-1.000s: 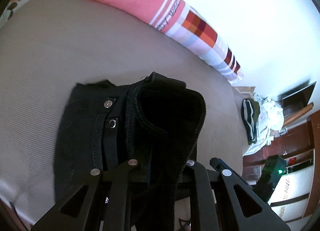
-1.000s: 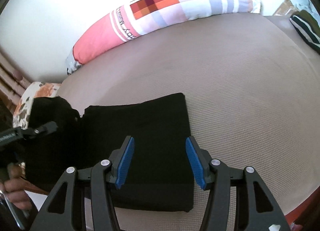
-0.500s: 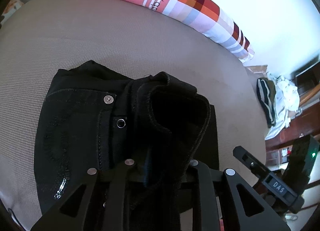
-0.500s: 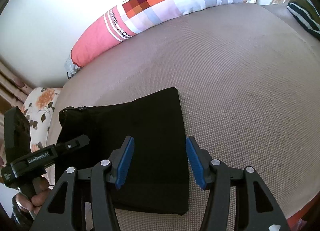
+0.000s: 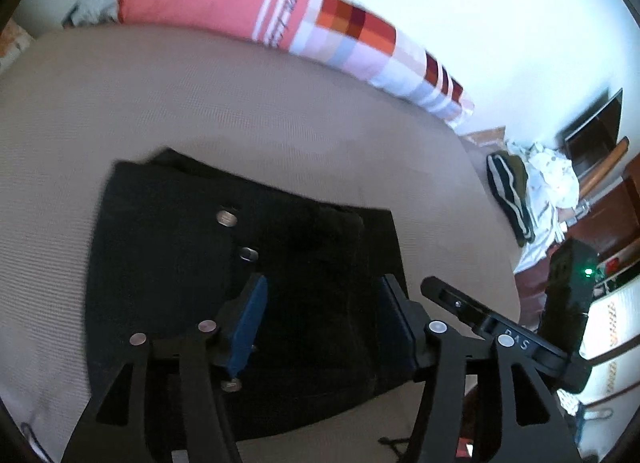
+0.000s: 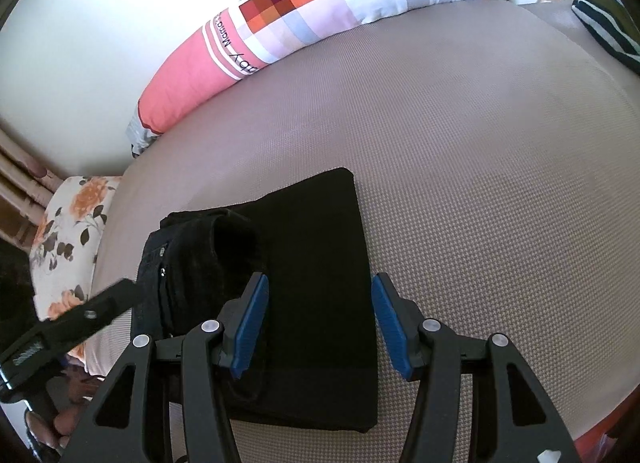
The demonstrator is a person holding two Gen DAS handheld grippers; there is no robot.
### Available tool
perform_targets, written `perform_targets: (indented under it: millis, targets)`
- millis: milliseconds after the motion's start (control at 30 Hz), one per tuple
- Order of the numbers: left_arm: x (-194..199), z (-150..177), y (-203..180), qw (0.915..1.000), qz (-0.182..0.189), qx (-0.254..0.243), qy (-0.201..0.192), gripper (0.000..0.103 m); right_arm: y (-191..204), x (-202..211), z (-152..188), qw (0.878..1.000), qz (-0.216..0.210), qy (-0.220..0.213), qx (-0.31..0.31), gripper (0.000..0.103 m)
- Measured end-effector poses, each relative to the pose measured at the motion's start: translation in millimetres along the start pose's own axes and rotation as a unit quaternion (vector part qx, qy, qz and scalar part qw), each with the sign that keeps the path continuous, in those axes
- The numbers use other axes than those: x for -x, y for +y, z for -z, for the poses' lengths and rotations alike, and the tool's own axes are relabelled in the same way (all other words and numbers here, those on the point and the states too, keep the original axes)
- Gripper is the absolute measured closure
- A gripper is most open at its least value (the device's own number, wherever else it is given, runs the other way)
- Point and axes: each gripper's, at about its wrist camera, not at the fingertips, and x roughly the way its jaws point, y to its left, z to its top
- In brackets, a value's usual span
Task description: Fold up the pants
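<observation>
Black denim pants point(image 5: 168, 263), folded into a thick rectangular bundle, lie flat on the taupe woven bed cover point(image 6: 480, 191) near its front edge. In the left wrist view the waistband end faces up, showing two metal buttons point(image 5: 227, 218), with a raised fold of fabric beside them. The left tool point(image 5: 324, 323) sits above this end with its blue-padded jaws spread wide, nothing between them. In the right wrist view the right tool point(image 6: 318, 323) hovers over the smooth folded leg end point(image 6: 320, 263), its jaws likewise wide apart and holding nothing. A long bolster pillow in coral pink and checked patchwork point(image 6: 320, 11) lies along the white wall at the bed's far side. A floral pillow point(image 6: 68, 231) rests at the bed's left end.
</observation>
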Motion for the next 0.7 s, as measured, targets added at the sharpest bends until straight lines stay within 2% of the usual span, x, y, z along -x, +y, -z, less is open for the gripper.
perform_targets:
  millis: [67,133,200,300,367,467,700]
  targets:
    - [12,0,9,0.9996,-0.024,0.000,-0.018,0.040,0,-1,0,1.000,-0.005,0.002,-0.001,0.051]
    - [25,2,24,0.9966,-0.073,0.001,-0.036,0.040,-1,-3,0,1.000,-0.017,0.007,-0.006,0.050]
    - [37,5,43,0.9921,-0.115,0.009,-0.051,0.040,2,-6,0,0.999,-0.036,0.014,-0.009,0.047]
    - [47,12,71,0.9868,-0.149,0.032,-0.056,0.040,8,-14,-2,0.996,-0.081,0.042,-0.011,0.043]
    - [49,16,87,0.9843,-0.161,0.048,-0.054,0.040,13,-25,-3,0.990,-0.117,0.076,-0.011,0.042]
    - [52,25,109,0.9808,-0.175,0.071,-0.051,0.040,19,-42,-3,0.983,-0.141,0.115,-0.008,0.040]
    - [48,37,129,0.9786,-0.178,0.097,-0.037,0.040,23,-75,-1,0.975,-0.160,0.156,-0.003,0.039]
